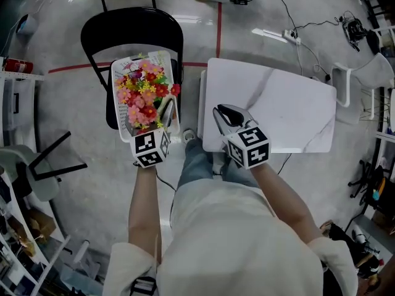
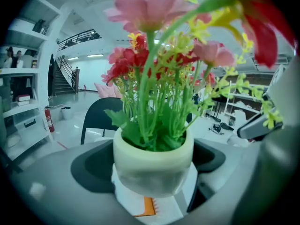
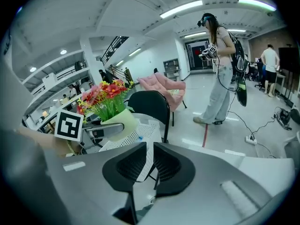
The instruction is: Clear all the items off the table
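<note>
There are 2 grippers, 1 left gripper [image 1: 163,116] and 1 right gripper [image 1: 223,113]. They carry 2 cubes with square markers, 1 left marker cube [image 1: 151,148] and 1 right marker cube [image 1: 249,145]. There is 1 pot of artificial flowers [image 2: 152,165]; its blossoms are too crowded to count. There is 1 white perforated basket [image 1: 117,113], 1 black chair [image 1: 133,32] and 1 white table [image 1: 290,110]. The floor holds 1 white power strip [image 1: 290,36] and 1 red fire extinguisher [image 1: 18,65]. The right gripper view shows 2 people standing: 1 person with a headset [image 3: 218,64] and 1 person in a white top [image 3: 269,62]
</note>
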{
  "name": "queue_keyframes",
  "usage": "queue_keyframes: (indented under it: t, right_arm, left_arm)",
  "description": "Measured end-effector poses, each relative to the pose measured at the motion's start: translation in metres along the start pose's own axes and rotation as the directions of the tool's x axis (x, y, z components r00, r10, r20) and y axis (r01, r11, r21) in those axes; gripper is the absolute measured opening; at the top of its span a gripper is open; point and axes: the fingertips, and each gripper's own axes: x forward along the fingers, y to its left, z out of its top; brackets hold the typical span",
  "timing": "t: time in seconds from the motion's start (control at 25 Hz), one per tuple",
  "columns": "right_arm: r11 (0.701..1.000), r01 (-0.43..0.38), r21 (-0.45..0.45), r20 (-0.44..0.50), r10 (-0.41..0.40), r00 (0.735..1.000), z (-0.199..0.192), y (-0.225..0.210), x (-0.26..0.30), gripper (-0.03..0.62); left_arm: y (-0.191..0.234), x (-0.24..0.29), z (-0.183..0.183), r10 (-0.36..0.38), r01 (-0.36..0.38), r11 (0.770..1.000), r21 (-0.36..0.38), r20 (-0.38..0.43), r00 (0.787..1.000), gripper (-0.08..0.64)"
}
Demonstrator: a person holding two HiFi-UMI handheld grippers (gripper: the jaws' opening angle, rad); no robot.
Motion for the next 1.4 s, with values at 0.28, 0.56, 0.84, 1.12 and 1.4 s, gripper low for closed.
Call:
queue_keyframes:
  t: [0.28, 0.56, 0.84, 1.12, 1.4]
  right_arm:
    - [1.000, -0.004, 0.025, -0.028, 0.004, 1.000, 0.000, 0.011, 0.025, 0.043]
    - [1.000, -0.001, 0.027, -0.063, 0.003, 0.998, -0.003, 0.014, 0.047, 0.041]
    - [0.999, 0.000, 0.039, -0.098, 0.004, 0.995, -0.008, 0.017, 0.067, 0.041]
    - [0.999, -0.002, 0.042, -0.128, 0.008, 0.992, -0.014, 0.021, 0.095, 0.041]
    - [0.999, -0.018, 0.046, -0.155, 0.025, 0.988, -0.023, 0.030, 0.122, 0.041]
  left_arm:
    - [0.035, 0.032, -0.019, 0.025, -0.025, 1.000, -0.017, -0.024, 0.999, 0.500]
    - [0.058, 0.060, -0.039, 0.041, -0.042, 0.999, -0.026, -0.042, 0.998, 0.500]
    - [0.076, 0.086, -0.056, 0.048, -0.050, 0.998, -0.041, -0.063, 0.997, 0.500]
    - [0.092, 0.109, -0.079, 0.055, -0.060, 0.997, -0.048, -0.086, 0.995, 0.500]
    - [0.109, 0.132, -0.109, 0.082, -0.090, 0.994, -0.054, -0.126, 0.989, 0.500]
